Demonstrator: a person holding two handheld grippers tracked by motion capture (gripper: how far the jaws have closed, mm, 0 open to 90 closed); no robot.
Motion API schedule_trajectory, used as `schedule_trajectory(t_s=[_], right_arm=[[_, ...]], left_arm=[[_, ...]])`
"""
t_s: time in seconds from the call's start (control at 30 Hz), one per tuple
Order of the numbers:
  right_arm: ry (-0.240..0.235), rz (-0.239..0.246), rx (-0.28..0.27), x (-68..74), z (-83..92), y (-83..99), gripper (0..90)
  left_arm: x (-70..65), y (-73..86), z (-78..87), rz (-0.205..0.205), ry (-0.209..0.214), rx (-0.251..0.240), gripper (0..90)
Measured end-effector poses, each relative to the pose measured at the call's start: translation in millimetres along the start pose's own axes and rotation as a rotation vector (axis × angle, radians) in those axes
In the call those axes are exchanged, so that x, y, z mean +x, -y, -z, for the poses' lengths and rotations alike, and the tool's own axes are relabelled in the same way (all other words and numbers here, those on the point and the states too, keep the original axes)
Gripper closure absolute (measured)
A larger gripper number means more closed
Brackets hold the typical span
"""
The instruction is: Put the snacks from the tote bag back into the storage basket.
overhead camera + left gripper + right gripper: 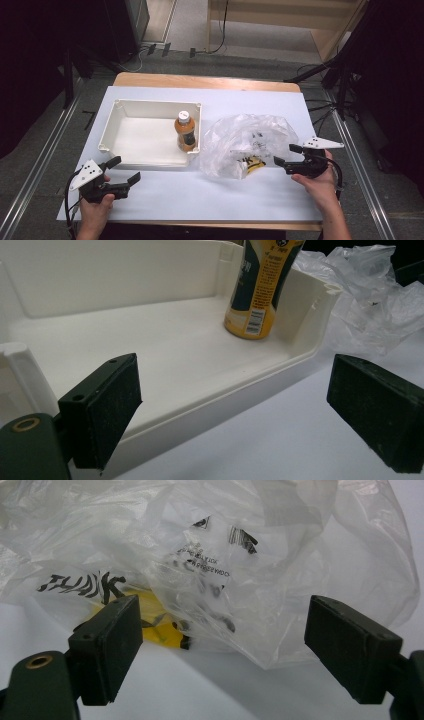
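The right gripper [288, 156] is sitting at the near right edge of the crumpled clear plastic bag [245, 142], jaws spread wide and empty, lined up to pinch the film. The bag is lying on the white surface [210, 192] just right of the shallow white plastic tray [117, 110], with something yellow [150, 625] inside it. The orange bottle with a white cap [185, 132] is standing upright in the tray's right end, probably already unpacked. The left gripper [123, 170] is waiting wide apart near the tray's near rim, holding nothing.
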State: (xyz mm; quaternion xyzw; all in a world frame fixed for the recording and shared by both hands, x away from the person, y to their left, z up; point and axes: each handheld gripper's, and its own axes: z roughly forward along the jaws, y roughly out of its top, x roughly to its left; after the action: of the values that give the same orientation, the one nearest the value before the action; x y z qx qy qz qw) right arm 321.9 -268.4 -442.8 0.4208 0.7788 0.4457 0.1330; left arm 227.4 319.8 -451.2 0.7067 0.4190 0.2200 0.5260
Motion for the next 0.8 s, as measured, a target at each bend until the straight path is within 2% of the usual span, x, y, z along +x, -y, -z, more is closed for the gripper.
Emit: schedule_trajectory(t_s=[0.43, 0.8], right_arm=[[-0.001, -0.019, -0.038, -2.7, 7.6, 13.3, 16.1], [0.009, -0.022, -0.041, -0.5, 6.9, 20.6, 16.0]], left_arm=[[0.0, 0.0, 0.4, 0.001, 0.0, 0.001, 7.8], [0.0, -0.1, 0.3, -0.001, 0.001, 0.001, 7.8]])
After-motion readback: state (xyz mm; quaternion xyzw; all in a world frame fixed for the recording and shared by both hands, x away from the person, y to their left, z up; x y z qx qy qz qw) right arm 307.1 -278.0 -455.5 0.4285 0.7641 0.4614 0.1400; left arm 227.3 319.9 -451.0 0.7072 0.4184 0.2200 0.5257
